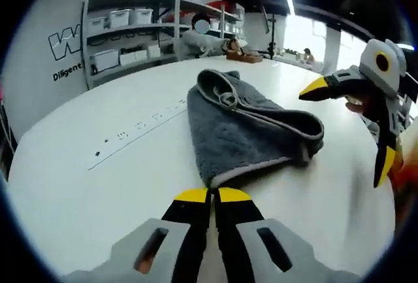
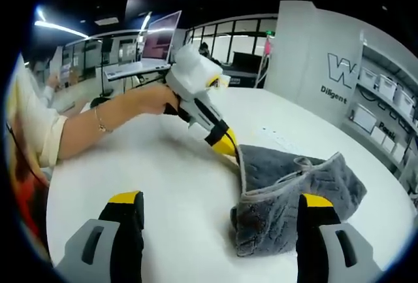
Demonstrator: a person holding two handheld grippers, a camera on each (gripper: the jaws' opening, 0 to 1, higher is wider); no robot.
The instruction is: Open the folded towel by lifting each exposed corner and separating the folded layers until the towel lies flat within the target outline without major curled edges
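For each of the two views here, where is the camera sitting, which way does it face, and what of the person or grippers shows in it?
Left gripper view: rides on the left gripper, jaws shut at a corner of the grey towel; faces across the white table toward shelving; the right gripper enters from the right, open.
Right gripper view: rides on the right gripper, jaws wide open; faces the towel's opposite side; the left gripper and the person's forearm reach in.
Shared: towel, table, both grippers.

Grey gripper (image 1: 213, 195) bodies are tipped with yellow-capped black jaws; a bracelet (image 2: 99, 120) and perhaps a cream sleeve (image 2: 36, 126) are worn.
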